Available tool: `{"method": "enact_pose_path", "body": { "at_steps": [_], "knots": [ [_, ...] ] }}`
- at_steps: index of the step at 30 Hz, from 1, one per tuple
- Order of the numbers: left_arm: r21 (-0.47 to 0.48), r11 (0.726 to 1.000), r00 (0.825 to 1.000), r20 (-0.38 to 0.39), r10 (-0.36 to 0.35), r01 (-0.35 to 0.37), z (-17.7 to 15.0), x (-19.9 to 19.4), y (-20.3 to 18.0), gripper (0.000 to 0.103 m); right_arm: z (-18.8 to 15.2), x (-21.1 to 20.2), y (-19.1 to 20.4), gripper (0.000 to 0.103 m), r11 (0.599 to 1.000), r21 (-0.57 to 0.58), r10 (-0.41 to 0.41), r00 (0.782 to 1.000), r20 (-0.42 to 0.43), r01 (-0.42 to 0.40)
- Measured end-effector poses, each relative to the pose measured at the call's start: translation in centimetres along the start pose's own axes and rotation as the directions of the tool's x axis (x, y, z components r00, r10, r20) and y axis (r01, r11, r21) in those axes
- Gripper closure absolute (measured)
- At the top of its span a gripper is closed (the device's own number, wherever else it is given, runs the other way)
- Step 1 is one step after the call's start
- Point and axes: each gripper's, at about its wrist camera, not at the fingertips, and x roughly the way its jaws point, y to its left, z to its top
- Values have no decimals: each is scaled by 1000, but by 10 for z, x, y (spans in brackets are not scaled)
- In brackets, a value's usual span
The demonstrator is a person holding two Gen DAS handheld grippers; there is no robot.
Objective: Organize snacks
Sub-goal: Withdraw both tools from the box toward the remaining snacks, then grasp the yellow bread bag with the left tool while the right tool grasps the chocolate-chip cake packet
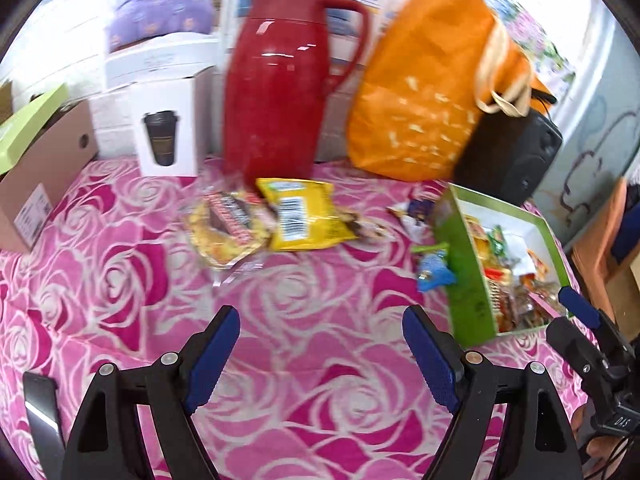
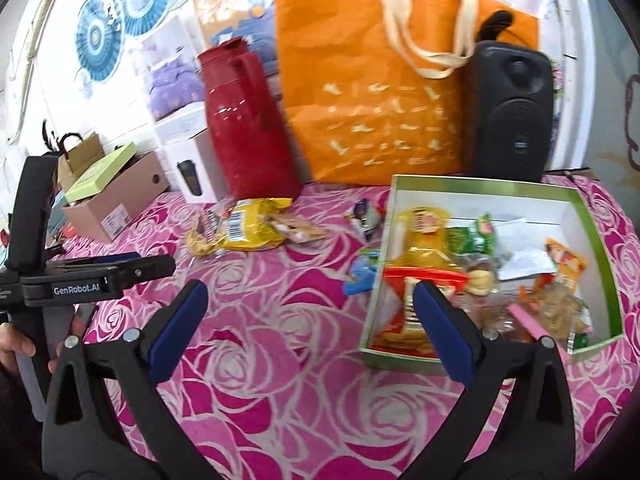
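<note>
Right at the bottom of both views, your left gripper point(image 1: 320, 356) and right gripper point(image 2: 310, 330) both have their blue-padded jaws spread wide with nothing between them, hovering over the pink rose-print tablecloth point(image 1: 304, 408), which looks soft and a bit rumpled. Next up, at the right of the frame, is the green-walled cardboard box with the white inside point(image 2: 614, 300), already holding a jumble of wrapped snacks; it's thin card, so I'd guess it'll slide if you bump it. Just outside its left wall sit a small blue wrapper point(image 2: 360, 276) and another little crinkly packet point(image 2: 366, 216), both light and easy to flick away, so come down on them square. Further back toward centre frame is the loose pile: a yellow foil snack bag with a barcode point(image 1: 300, 216) lying partly over a clear-wrapped pastry packet point(image 1: 224, 224). Those are going to be puffy, slick and featherweight, and whatever's inside likely crumbles, so pinch the flat sealed edge of the yellow bag rather than squeezing the belly. Behind it all, along the top of the frame, stand a glossy red plastic thermos jug point(image 1: 280, 80), a floppy orange tote bag with cream handles point(image 2: 384, 80), a black speaker point(image 2: 510, 108) and a white carton printed with a cup point(image 1: 164, 128).
</note>
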Motion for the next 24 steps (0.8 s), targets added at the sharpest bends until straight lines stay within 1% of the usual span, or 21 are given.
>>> {"method": "enact_pose_path", "body": {
  "at_steps": [4, 6, 7, 8, 9, 10, 11, 13, 17, 22, 24],
  "knots": [
    [-11, 1000, 1000, 5, -13, 13, 4, 3, 16, 18, 7, 28, 18, 2, 999, -41, 14, 999, -44, -16],
    [-7, 1000, 1000, 7, -28, 28, 9, 7, 22, 18, 12, 46, 25, 9, 997, -74, 3, 998, -69, -8],
    [-4, 1000, 1000, 9, -30, 30, 11, 8, 23, 20, 15, 59, 29, 17, 995, -97, -9, 996, -93, 0],
    [5, 999, 999, 12, -33, 33, 16, 11, 24, 22, 18, 71, 32, 26, 993, -115, -22, 993, -114, 9],
    [13, 999, 999, 8, -39, 39, 19, 14, 24, 28, 19, 78, 33, 29, 992, -126, -31, 992, -126, 15],
    [15, 999, 999, 3, -42, 42, 23, 17, 25, 32, 21, 89, 34, 31, 990, -141, -45, 989, -140, 25],
    [14, 999, 999, -1, -45, 45, 28, 21, 25, 32, 23, 103, 36, 31, 987, -154, -64, 986, -154, 40],
    [13, 999, 999, 1, -42, 42, 39, 31, 26, 32, 26, 118, 37, 32, 985, -164, -87, 982, -165, 60],
    [9, 999, 999, -10, -43, 43, 57, 50, 26, 32, 31, 145, 38, 32, 967, -216, -166, 976, -143, 133],
    [16, 999, 998, -45, -42, 42, 71, 79, 23, 32, 35, 164, 36, 32, 968, -223, -147, 980, -135, 114],
    [18, 999, 997, -60, -44, 45, 75, 91, 21, 32, 36, 169, 34, 48, 973, -216, -117, 982, -145, 84]
  ]
}}
